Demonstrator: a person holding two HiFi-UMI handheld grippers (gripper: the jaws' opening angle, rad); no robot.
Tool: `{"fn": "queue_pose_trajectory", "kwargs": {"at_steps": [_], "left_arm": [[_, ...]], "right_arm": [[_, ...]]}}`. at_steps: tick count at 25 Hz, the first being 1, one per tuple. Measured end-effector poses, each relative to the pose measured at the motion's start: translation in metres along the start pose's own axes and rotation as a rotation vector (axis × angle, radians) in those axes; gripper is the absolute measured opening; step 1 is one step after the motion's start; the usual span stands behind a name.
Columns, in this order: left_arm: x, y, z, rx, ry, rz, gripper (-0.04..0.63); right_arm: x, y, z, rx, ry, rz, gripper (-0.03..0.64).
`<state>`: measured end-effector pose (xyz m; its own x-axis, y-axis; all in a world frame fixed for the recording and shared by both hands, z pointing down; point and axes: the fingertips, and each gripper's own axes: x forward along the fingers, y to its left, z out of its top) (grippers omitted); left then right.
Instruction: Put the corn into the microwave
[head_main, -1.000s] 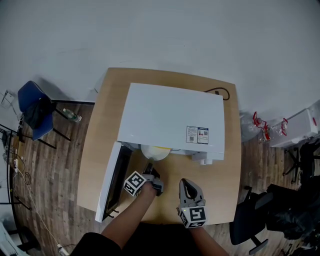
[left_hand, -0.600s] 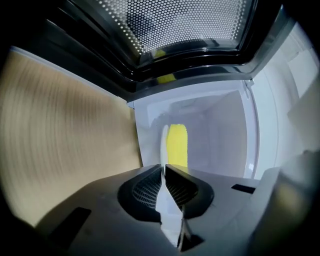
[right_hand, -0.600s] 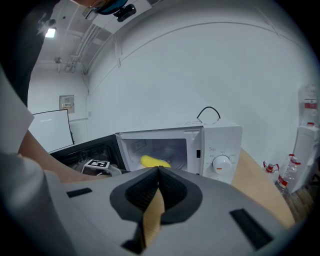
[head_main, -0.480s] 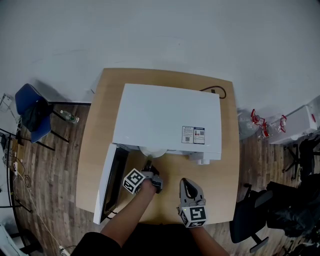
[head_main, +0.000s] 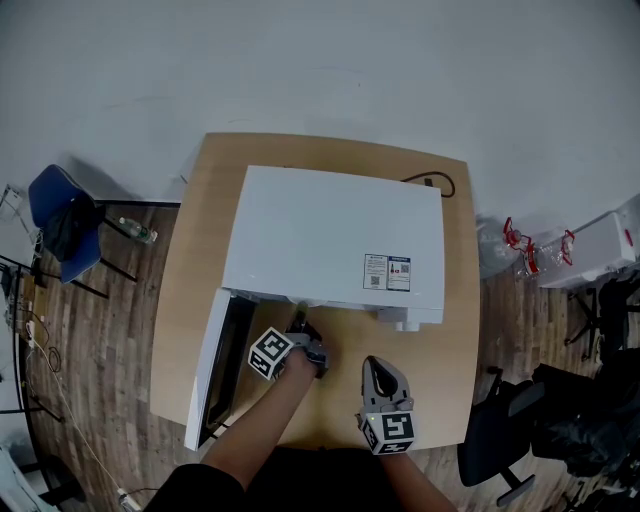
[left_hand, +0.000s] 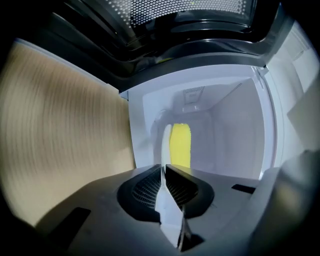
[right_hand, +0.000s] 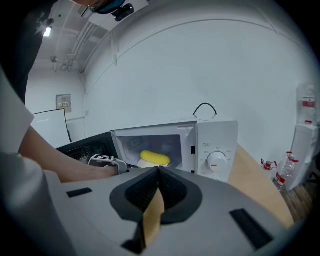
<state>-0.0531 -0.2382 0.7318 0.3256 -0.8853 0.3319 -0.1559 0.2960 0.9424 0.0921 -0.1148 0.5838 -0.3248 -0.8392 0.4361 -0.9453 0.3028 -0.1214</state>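
Note:
The yellow corn (left_hand: 180, 144) lies on a white plate (left_hand: 165, 145) inside the white microwave (head_main: 335, 235). My left gripper (left_hand: 164, 169) is shut on the plate's near rim, which stands edge-on between the jaws. In the head view the left gripper (head_main: 298, 326) reaches into the oven's opening, and plate and corn are hidden under the oven's top. From the right gripper view the corn (right_hand: 155, 158) shows inside the cavity. My right gripper (head_main: 376, 368) hovers over the table in front of the control panel, shut and empty (right_hand: 159, 171).
The microwave door (head_main: 213, 372) stands swung open to the left over the wooden table (head_main: 192, 260). Its dial (right_hand: 216, 161) is at the right front. A black cable (head_main: 428, 183) lies behind the oven. A blue chair (head_main: 62, 218) stands left, a black chair (head_main: 515, 432) right.
The plate with the corn stuck out of the oven's opening a second ago; it has gone inside, out of the head view. My left gripper moved with it toward the oven. The right gripper stayed.

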Motion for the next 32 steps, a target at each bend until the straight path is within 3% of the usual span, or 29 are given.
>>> {"fn": "queue_pose_trajectory", "kwargs": {"at_steps": [11,22,26,32], "left_arm": [[0.015,-0.004,-0.002,-0.029,-0.012,-0.014,0.038],[0.011,-0.01,0.0,0.001,0.008,-0.03,0.049],[-0.001,-0.02,0.001,0.135,0.051,-0.037,0.049],[-0.006,-0.031,-0.004,0.487,0.155,0.009,0.029]], "right_arm": [[0.003,-0.001,0.001,0.003,0.0,-0.007,0.06],[0.005,0.0,0.001,0.004,0.0,-0.01,0.06],[0.003,0.004,0.002,0.003,-0.003,-0.009,0.06],[-0.003,0.013,0.002,-0.012,-0.007,0.002,0.06]]}}
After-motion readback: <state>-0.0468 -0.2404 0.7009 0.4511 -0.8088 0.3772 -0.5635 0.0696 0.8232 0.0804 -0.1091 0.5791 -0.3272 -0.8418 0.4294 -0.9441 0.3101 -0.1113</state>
